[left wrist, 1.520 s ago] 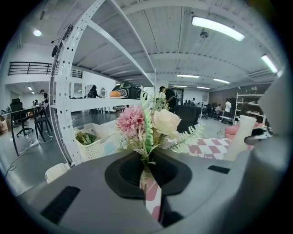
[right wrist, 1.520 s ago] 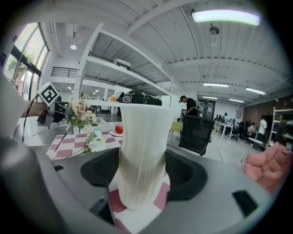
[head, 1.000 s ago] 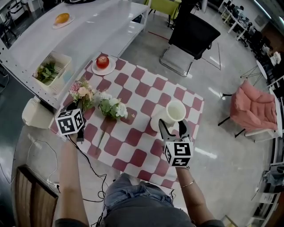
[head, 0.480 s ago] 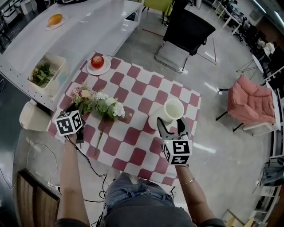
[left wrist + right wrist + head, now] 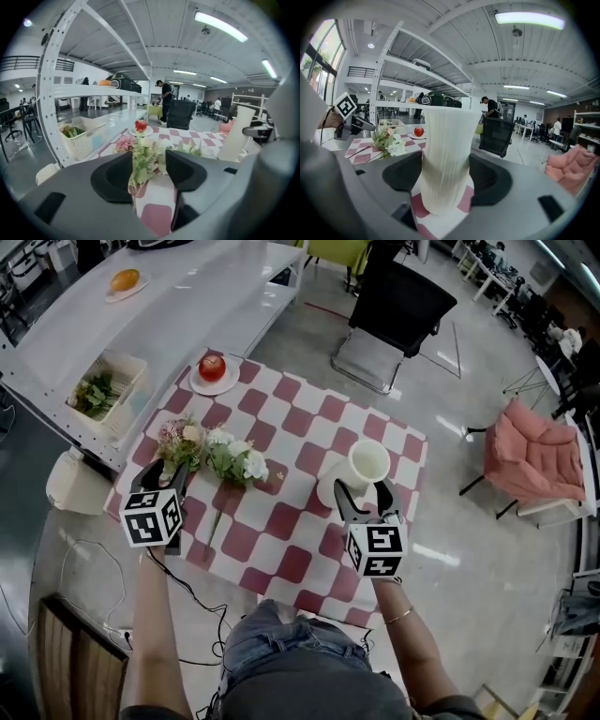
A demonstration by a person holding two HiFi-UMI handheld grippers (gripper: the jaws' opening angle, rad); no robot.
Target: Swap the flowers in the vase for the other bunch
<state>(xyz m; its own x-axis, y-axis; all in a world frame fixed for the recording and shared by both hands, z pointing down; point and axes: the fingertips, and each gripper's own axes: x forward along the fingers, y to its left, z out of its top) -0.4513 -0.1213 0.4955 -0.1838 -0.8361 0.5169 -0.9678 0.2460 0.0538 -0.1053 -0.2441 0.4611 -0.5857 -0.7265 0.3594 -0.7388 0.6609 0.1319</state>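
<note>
A white ribbed vase (image 5: 369,465) stands on the right part of the checkered table (image 5: 291,432), and nothing stands in it. My right gripper (image 5: 364,498) is shut on its lower part, a pad against each side (image 5: 445,176). Two bunches lie at the table's left: a pink one (image 5: 178,439) and a white one (image 5: 239,463) beside it. My left gripper (image 5: 161,476) hovers just short of the pink bunch. Its jaws are opening, and the bunch's stem end shows in the gap between them (image 5: 149,164) with no pad pressing on it.
An apple on a small plate (image 5: 213,368) sits at the table's far left corner. A white shelf unit (image 5: 159,310) with a basket of greens (image 5: 105,390) runs along the left. A black chair (image 5: 403,310) and a pink chair (image 5: 534,465) stand beyond.
My left gripper's jaws have spread apart and it has drawn back from the pink bunch toward the person. The right gripper and vase have kept still.
</note>
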